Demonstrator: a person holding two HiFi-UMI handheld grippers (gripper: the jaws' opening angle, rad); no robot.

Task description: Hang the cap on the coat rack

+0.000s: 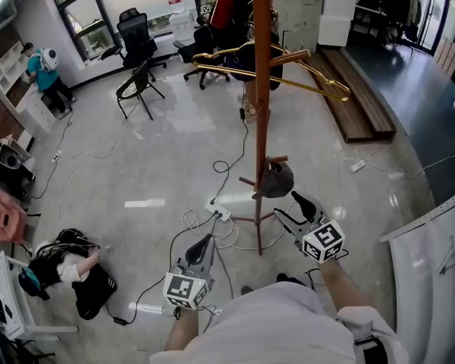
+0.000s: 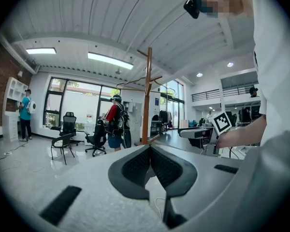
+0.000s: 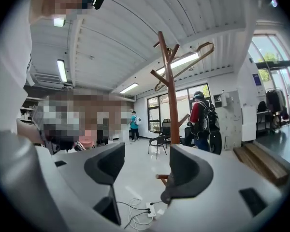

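Note:
The brown wooden coat rack [image 1: 262,112] stands on the floor straight ahead, with gold hangers [image 1: 277,61] on its upper arms. A dark grey cap [image 1: 277,179] hangs on one of its low pegs. My right gripper [image 1: 294,207] is open and empty, just right of the cap and apart from it. My left gripper [image 1: 205,241] is shut on nothing, lower left of the rack's base. In the left gripper view the left gripper [image 2: 150,153] has its pads pressed together, the coat rack [image 2: 146,100] beyond. In the right gripper view the right gripper [image 3: 146,158] gapes before the coat rack [image 3: 170,91]; the cap is hidden there.
A power strip [image 1: 221,212] and loose cables lie by the rack's feet. Black office chairs [image 1: 136,86] and a person with a backpack [image 1: 231,6] are behind it. A wooden bench [image 1: 360,97] runs at right, a white table [image 1: 432,271] near right, dark bags [image 1: 91,279] lower left.

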